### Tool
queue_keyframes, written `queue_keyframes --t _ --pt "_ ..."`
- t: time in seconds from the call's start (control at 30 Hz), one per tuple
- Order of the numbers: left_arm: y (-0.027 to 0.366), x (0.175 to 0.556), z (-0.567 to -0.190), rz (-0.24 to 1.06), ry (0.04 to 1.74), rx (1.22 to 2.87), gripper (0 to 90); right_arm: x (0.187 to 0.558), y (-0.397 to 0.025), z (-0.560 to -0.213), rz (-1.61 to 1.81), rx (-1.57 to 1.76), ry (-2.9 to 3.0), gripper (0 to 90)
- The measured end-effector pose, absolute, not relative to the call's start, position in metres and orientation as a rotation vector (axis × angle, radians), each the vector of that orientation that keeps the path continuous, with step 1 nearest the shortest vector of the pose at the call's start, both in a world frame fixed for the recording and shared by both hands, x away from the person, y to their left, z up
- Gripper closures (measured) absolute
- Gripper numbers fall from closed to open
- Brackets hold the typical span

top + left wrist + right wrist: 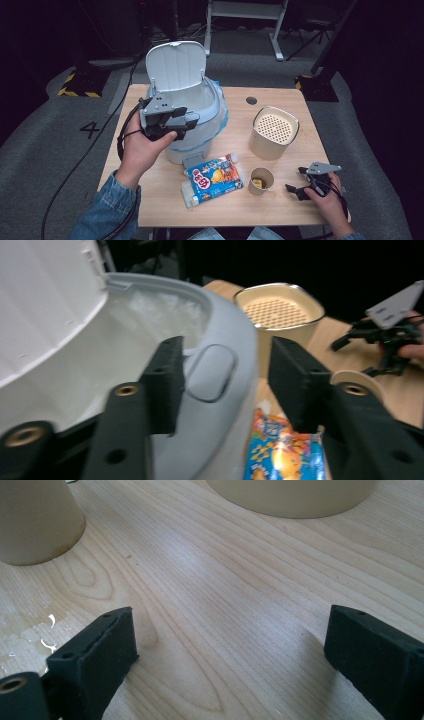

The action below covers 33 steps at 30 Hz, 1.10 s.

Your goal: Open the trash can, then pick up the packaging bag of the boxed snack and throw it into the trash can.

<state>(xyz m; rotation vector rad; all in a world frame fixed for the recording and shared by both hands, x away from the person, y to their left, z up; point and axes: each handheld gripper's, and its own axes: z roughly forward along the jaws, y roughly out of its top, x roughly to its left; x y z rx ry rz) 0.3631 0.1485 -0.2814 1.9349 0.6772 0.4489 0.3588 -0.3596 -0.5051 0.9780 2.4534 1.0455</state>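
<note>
In the high view, the left gripper (186,121) is hovering at the front rim of the grey-blue bin (202,112), whose lid (176,64) is standing open; a snack packet (214,178) is lying just in front of the bin. The right gripper (299,184) is resting low on the table (280,205), near a small paper cup (261,180) and a cream container (274,131). In the left gripper view, the jaws are standing wide, straddling the bin's rim (220,375) without gripping it. In the right gripper view, the jaws are gaping wide over bare wood, holding nothing.
</note>
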Motion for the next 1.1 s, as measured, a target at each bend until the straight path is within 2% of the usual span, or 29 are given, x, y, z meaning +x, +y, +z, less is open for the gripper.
queue_keyframes --t 0.07,0.23,0.5,0.57,0.97,1.1 --pt "0.145 0.354 -0.284 0.448 0.649 1.943 37.9 0.359 -0.360 -0.505 1.045 0.978 2.453 6.4" --pt "0.133 0.333 -0.291 0.431 0.577 1.982 34.6 0.359 -0.360 -0.505 1.044 0.978 2.453 6.4" --pt "0.119 0.324 -0.316 0.383 0.530 2.021 32.7 0.359 -0.360 -0.505 1.045 0.978 2.453 6.4" --pt "0.114 0.322 -0.333 0.403 0.514 2.048 32.0 0.359 -0.360 -0.505 1.045 0.978 2.453 6.4" --pt "0.108 0.335 -0.397 0.315 0.601 2.090 31.4 0.359 -0.360 -0.505 1.045 0.978 2.453 6.4" --pt "0.108 0.345 -0.418 0.272 0.641 2.096 33.9 0.359 -0.360 -0.505 1.045 0.977 2.454 6.4"
